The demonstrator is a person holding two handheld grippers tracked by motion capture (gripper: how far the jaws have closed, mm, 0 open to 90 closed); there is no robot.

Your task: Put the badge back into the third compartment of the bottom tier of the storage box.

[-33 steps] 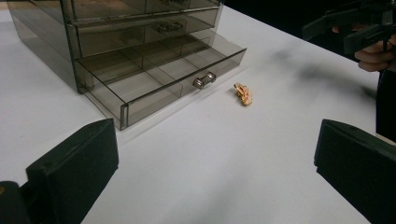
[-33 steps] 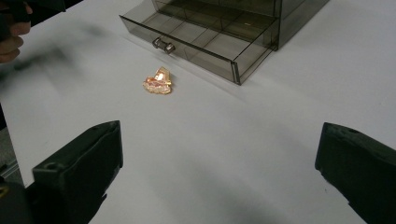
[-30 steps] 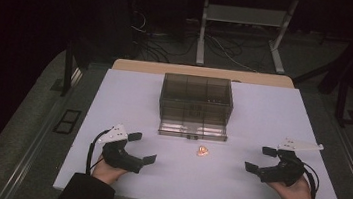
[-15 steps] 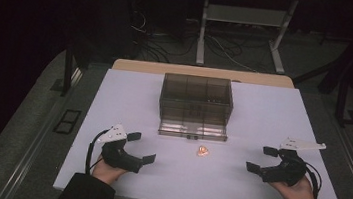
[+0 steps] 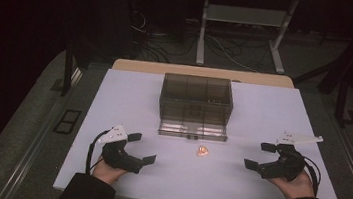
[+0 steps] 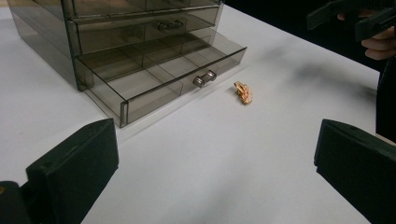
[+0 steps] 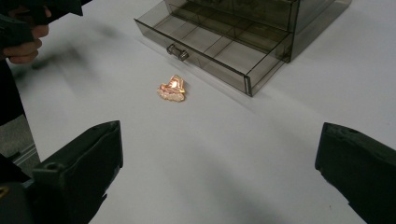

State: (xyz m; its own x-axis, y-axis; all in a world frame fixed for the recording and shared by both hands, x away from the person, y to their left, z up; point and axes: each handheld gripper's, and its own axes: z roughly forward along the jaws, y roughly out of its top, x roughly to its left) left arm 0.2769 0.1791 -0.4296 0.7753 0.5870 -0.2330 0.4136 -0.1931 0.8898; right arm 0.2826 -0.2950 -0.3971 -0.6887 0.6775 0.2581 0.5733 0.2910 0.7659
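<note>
Resting low at the near corners of the white worktop (image 5: 129,99): left gripper (image 5: 141,148) near the front-left edge, right gripper (image 5: 260,156) near the front-right edge. Fingers on both spread wide, holding nothing.

The small gold trinket (image 5: 202,151) lies flat on the worktop, just in front of the drawer box (image 5: 195,99) and slightly right of its handle. It's roughly midway between the two grippers, well apart from both. In the left gripper view the trinket (image 6: 243,92) sits just beside the handle (image 6: 205,78) without touching it; in the right gripper view the trinket (image 7: 172,88) glints under the light, near the drawer front.

The drawer box is smoked clear plastic, standing at worktop centre toward the far edge. Its bottom drawer (image 6: 163,74) is pulled out; the dividers inside are visible, and the compartments look bare. Upper drawers are shut.

Open room: bare worktop on both sides of the box and across the whole near strip, straight from each gripper to the trinket. The drawer's front lip is the nearest hard edge to the trinket. The right gripper's hand (image 5: 297,182) sits close to the right worktop edge.
</note>
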